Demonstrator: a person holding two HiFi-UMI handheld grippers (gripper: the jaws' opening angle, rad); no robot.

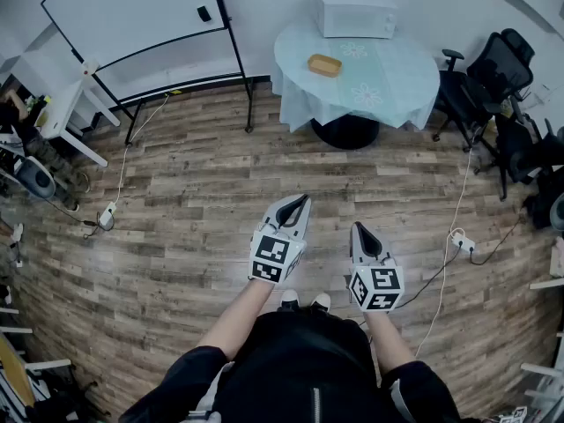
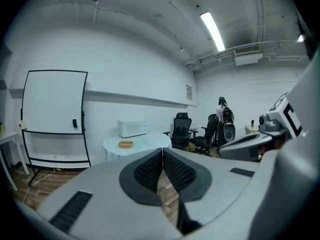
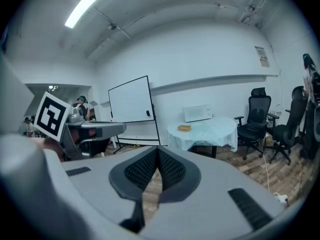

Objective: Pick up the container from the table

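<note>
A small orange-brown container [image 1: 324, 64] lies on a round table [image 1: 388, 95] with a pale blue cloth, far across the room beside a white microwave [image 1: 354, 15]. It also shows small and distant as the container [image 2: 125, 144] in the left gripper view and the container [image 3: 184, 128] in the right gripper view. My left gripper [image 1: 304, 199] and right gripper [image 1: 359, 228] are held side by side over the wooden floor, well short of the table. Both have their jaws closed tip to tip with nothing between them, seen at the left gripper [image 2: 163, 150] and the right gripper [image 3: 158, 150].
A whiteboard on a stand [image 1: 132, 16] is at the back left. Black office chairs [image 1: 493, 77] cluster at the right. Cables and a power strip [image 1: 462, 241] lie on the floor at right, another strip [image 1: 107, 216] at left. Wooden floor [image 1: 203, 201] stretches between me and the table.
</note>
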